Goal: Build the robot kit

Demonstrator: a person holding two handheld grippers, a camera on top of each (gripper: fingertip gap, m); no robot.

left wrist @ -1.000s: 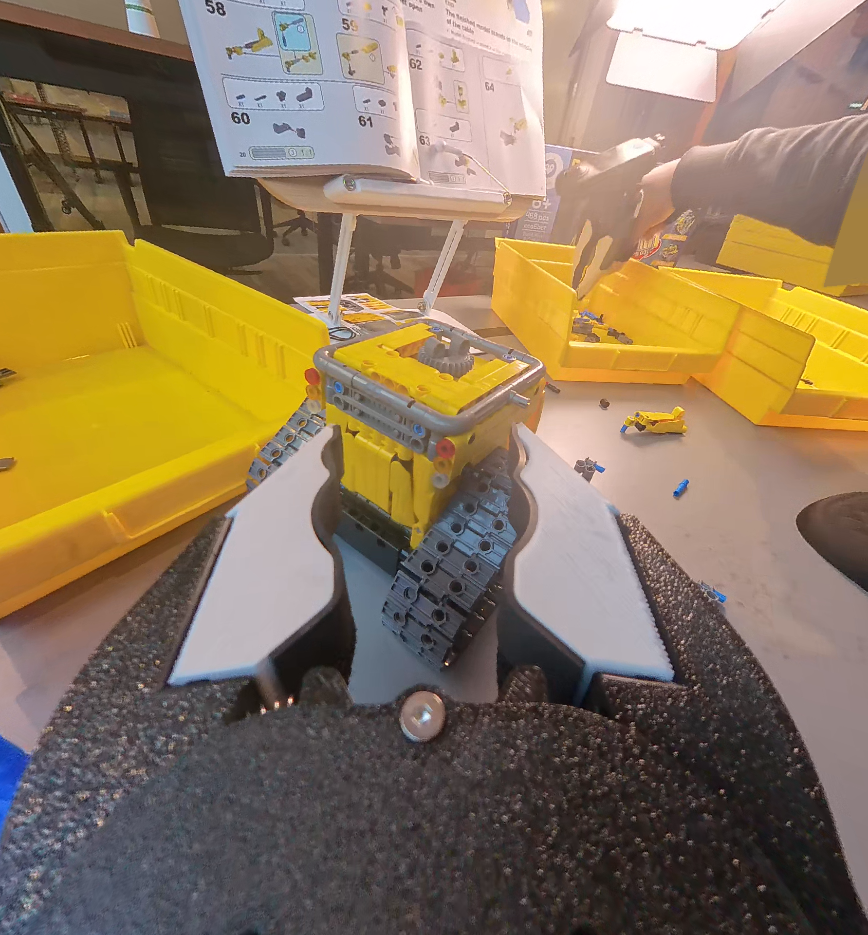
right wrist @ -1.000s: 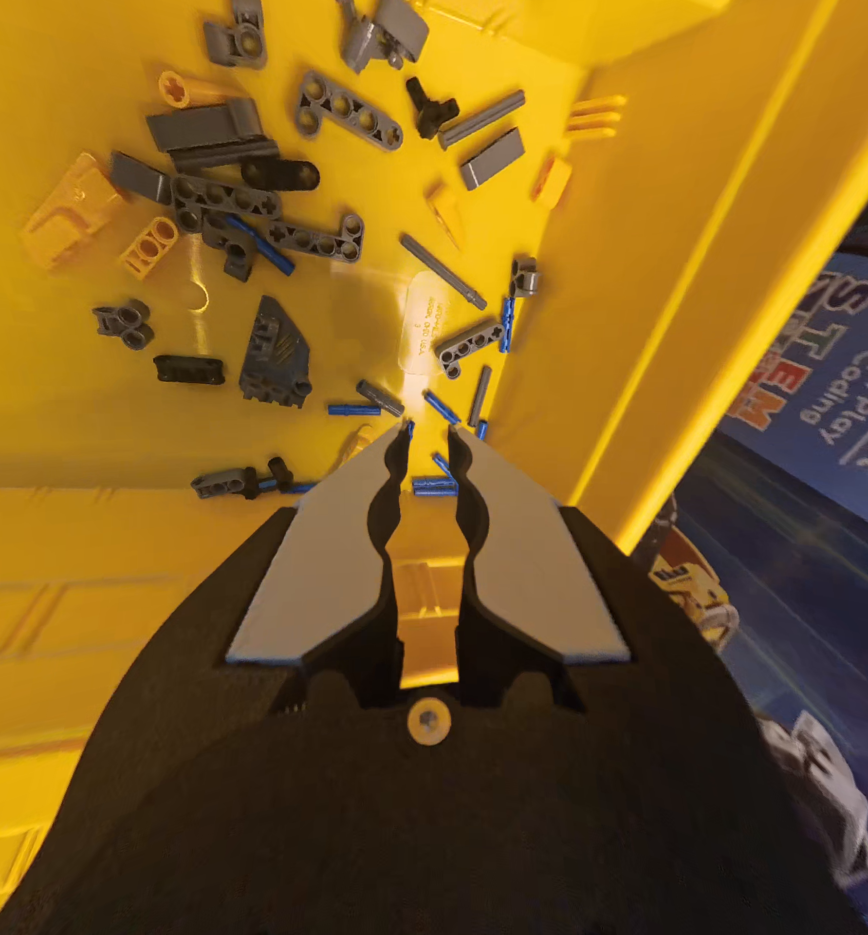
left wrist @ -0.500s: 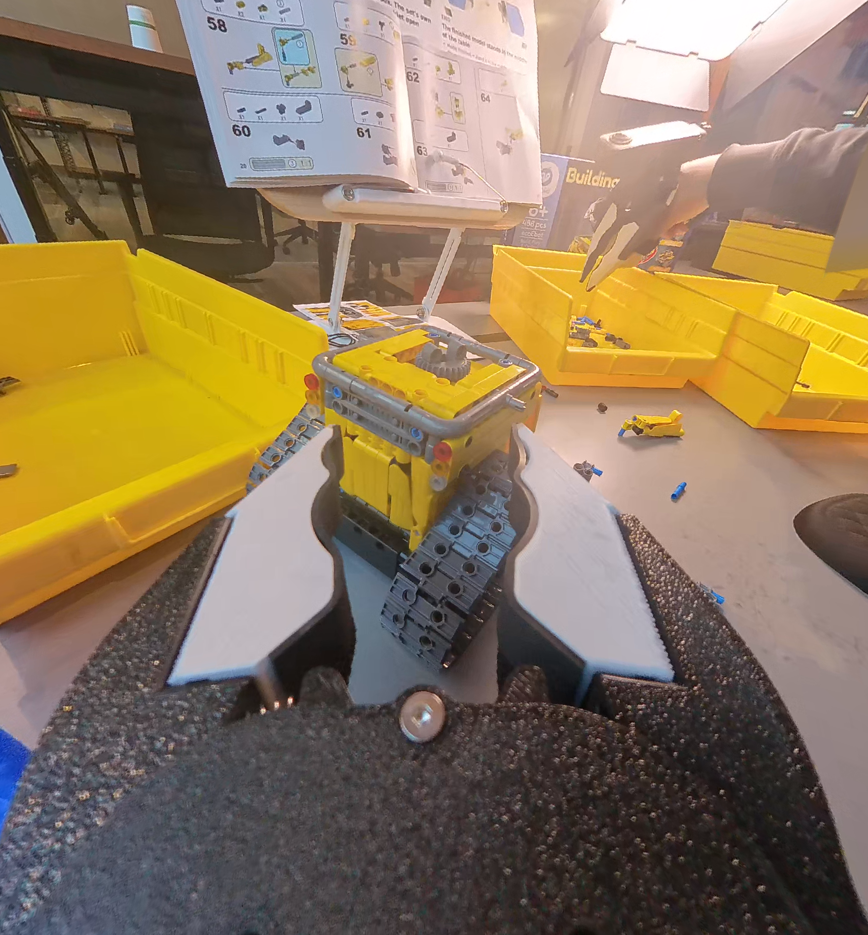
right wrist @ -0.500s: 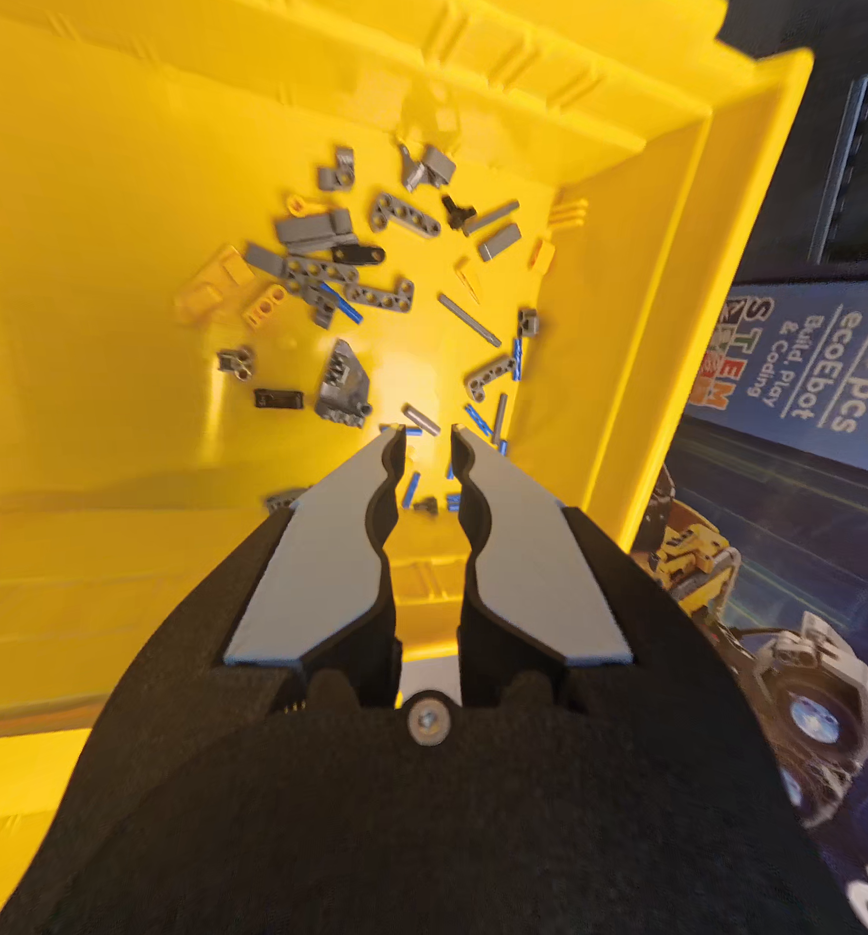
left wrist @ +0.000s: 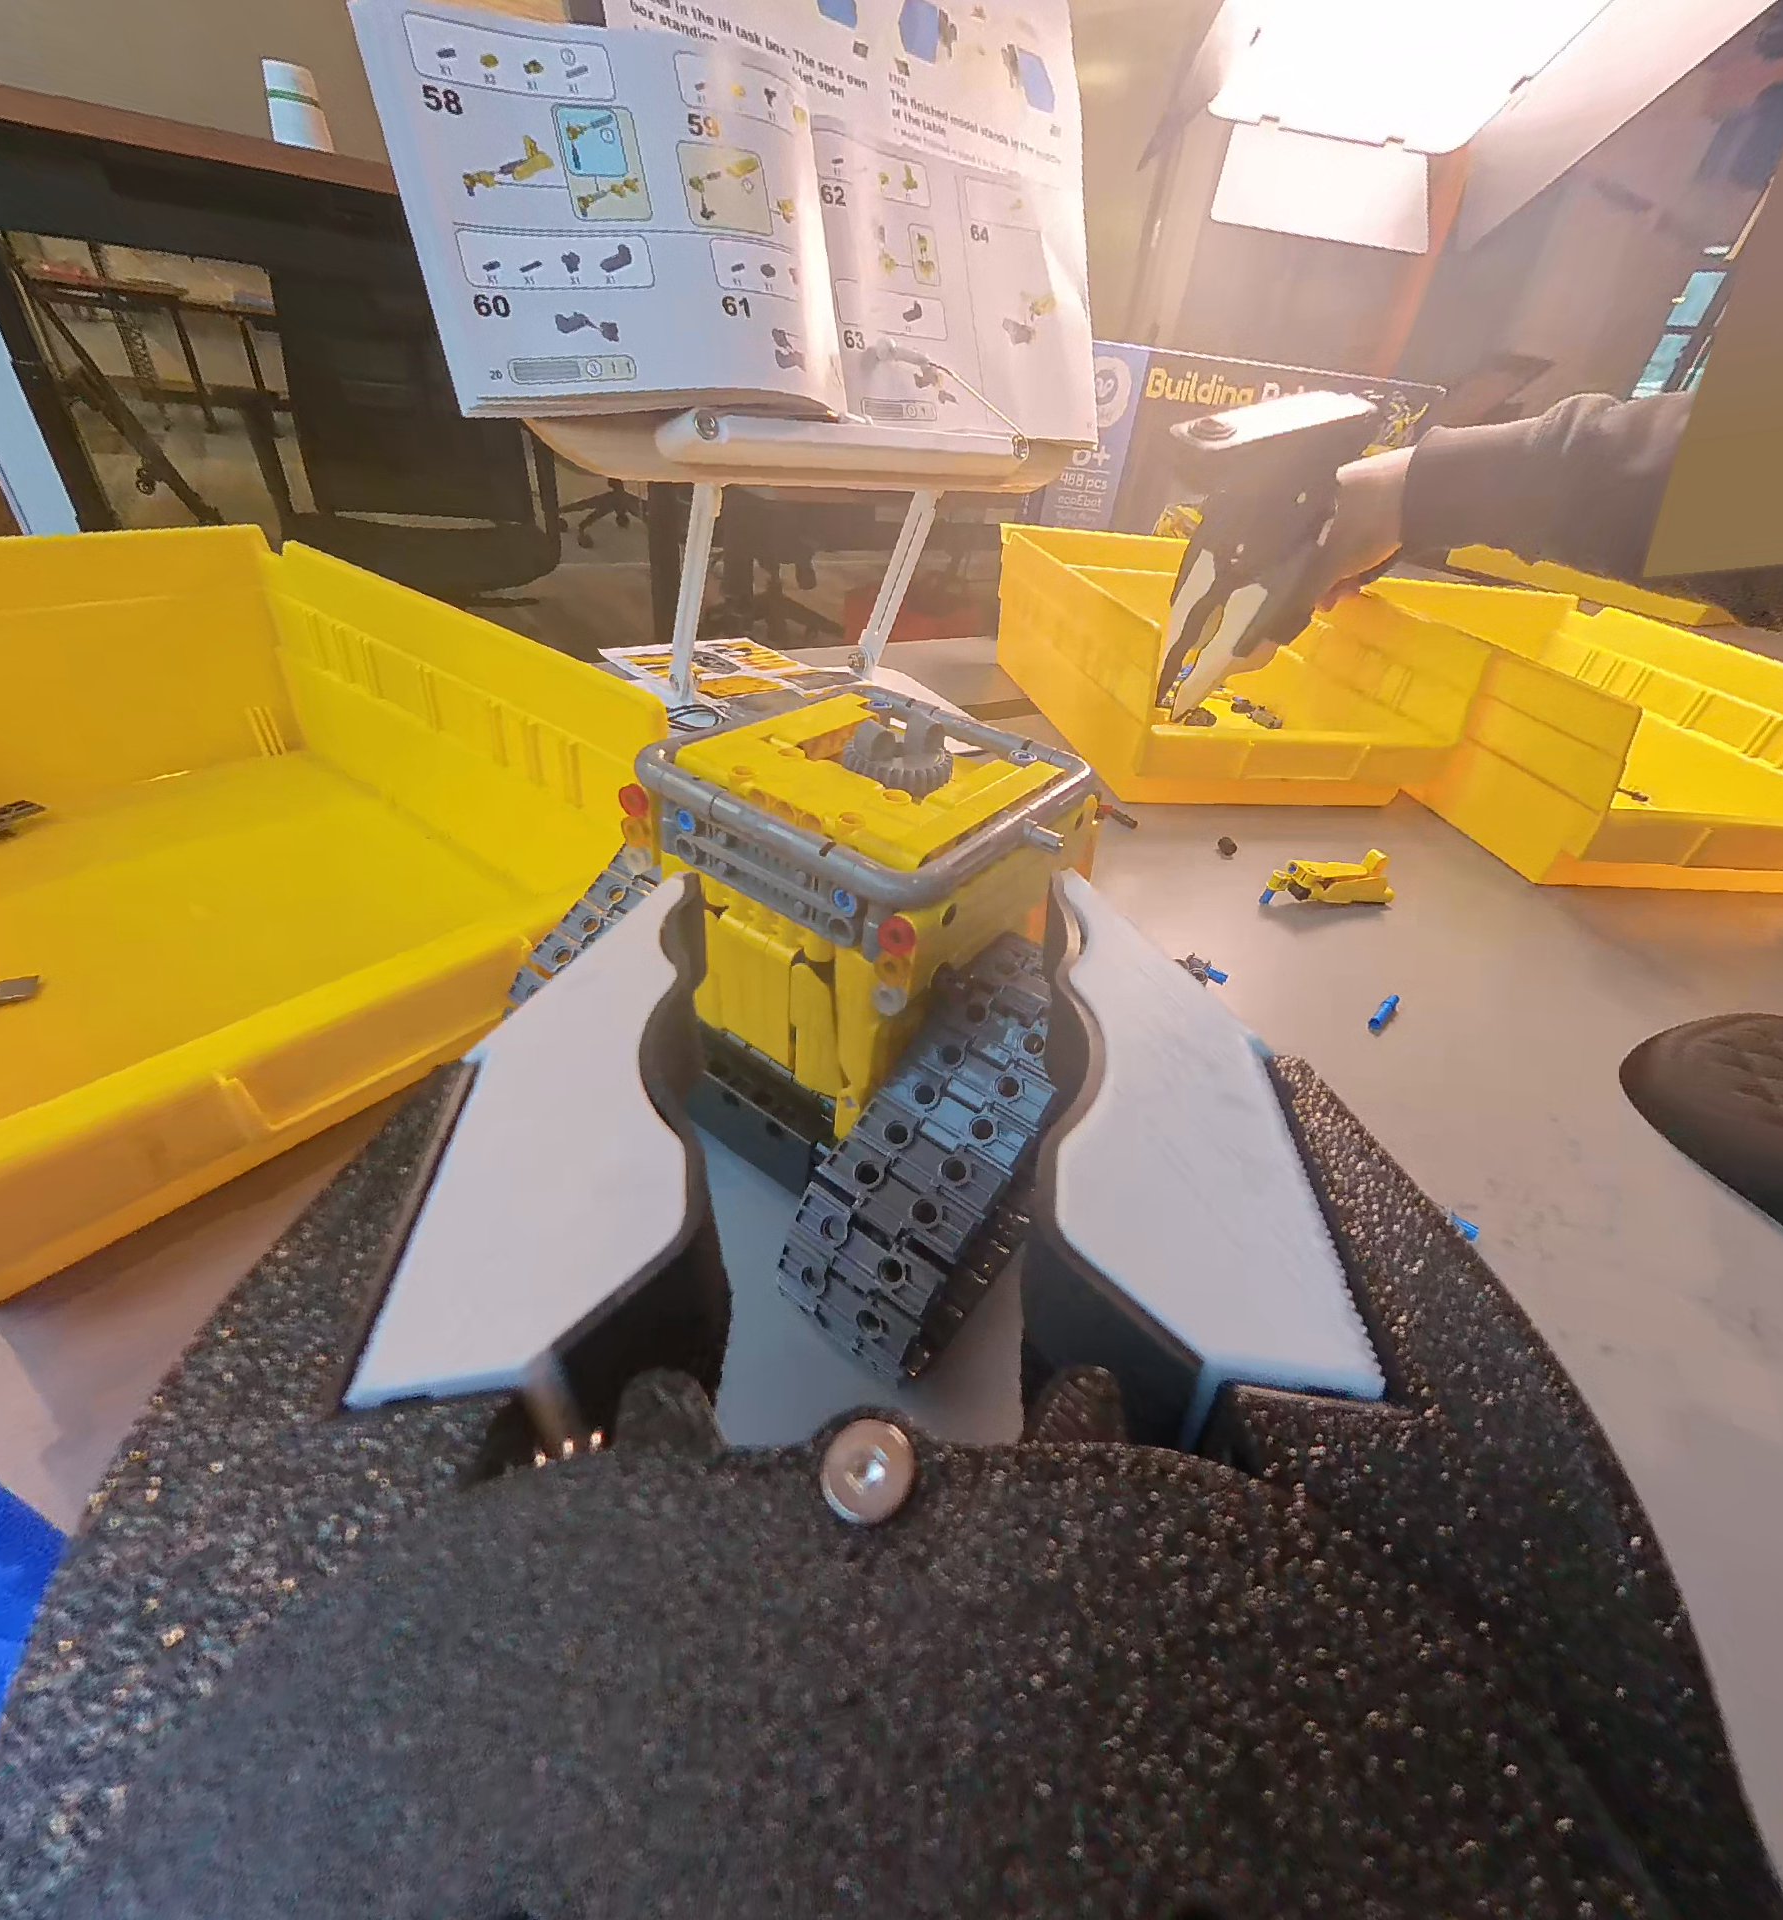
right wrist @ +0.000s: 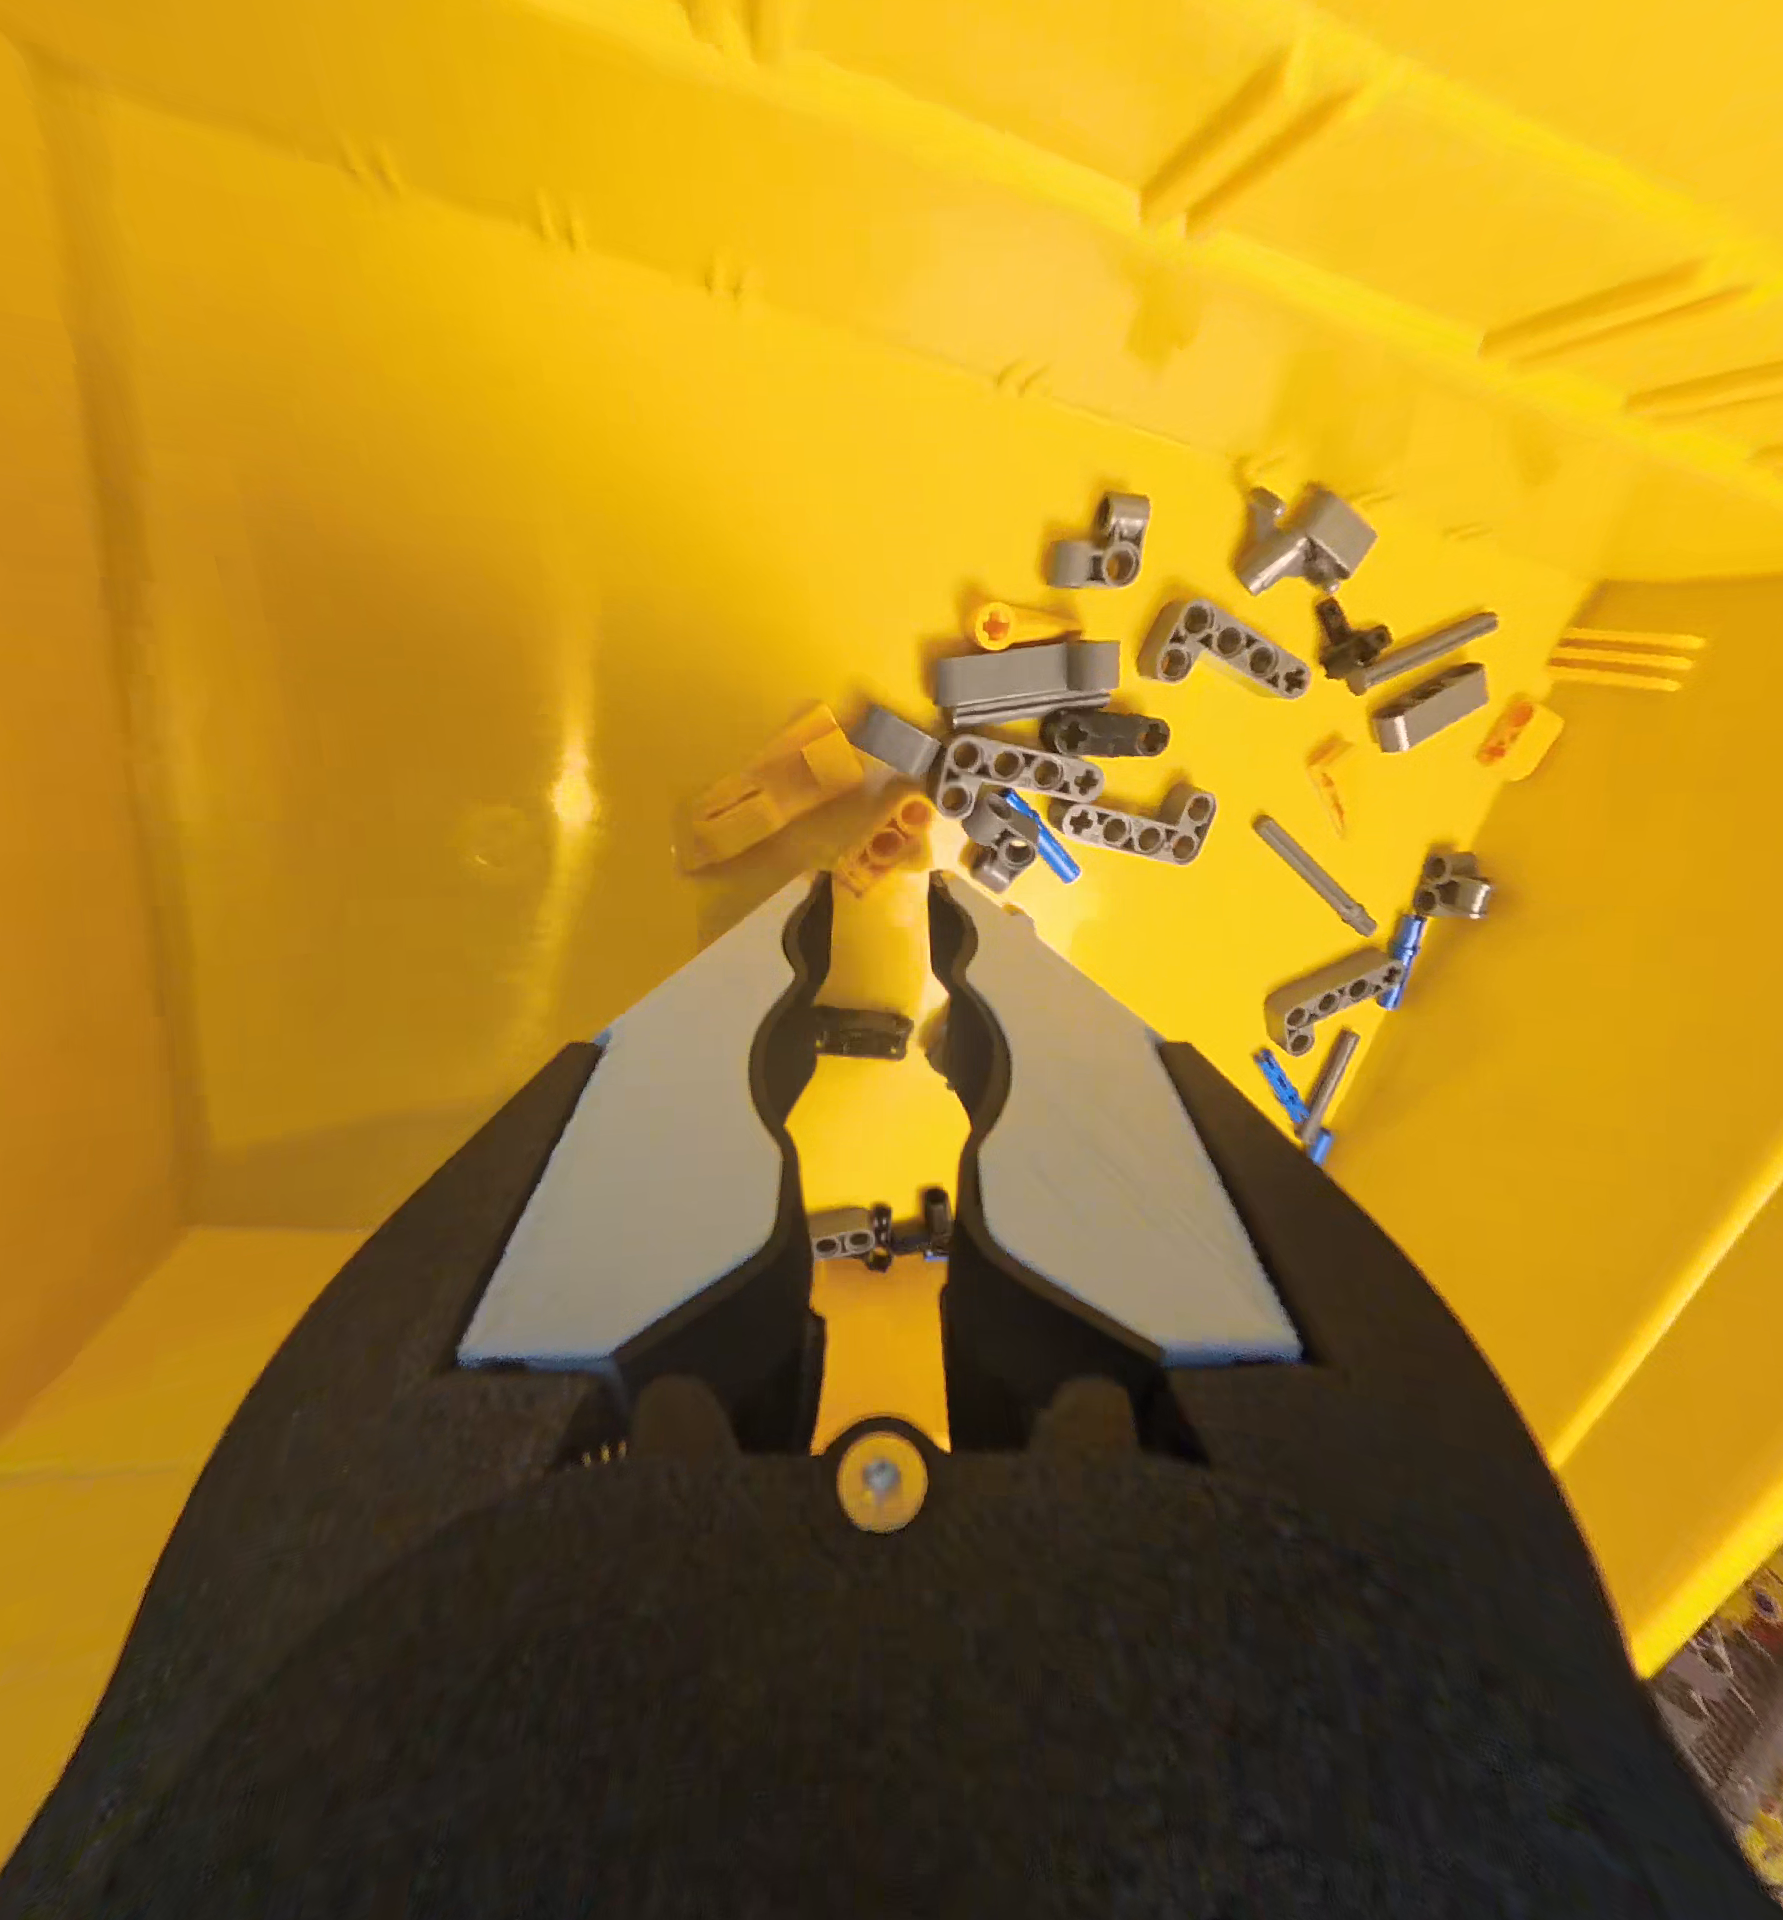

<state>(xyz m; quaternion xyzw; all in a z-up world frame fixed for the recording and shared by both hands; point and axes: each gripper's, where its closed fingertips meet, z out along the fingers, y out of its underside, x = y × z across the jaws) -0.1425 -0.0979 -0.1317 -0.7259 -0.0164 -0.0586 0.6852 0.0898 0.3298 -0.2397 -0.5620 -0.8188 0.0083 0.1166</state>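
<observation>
Gripping a yellow tracked model (left wrist: 856, 935) on the grey tabletop (left wrist: 1489, 1091), the left tongs (left wrist: 866, 914) stand wide with both fingers against its sides.

Left wrist view: open tabletop lies to the right, a large yellow bin (left wrist: 191, 883) close on the left, an instruction booklet (left wrist: 721, 208) on its stand behind; the right tongs (left wrist: 1193, 675) have dropped into the far bin (left wrist: 1095, 644) since a second ago. Right wrist view: the right tongs (right wrist: 879, 894), narrowly parted and empty, hang over that yellow bin (right wrist: 347, 520), now nearer its left side, tips near an orange connector (right wrist: 882, 844); loose grey beams (right wrist: 1012, 769) and pins lie toward the right wall.
</observation>
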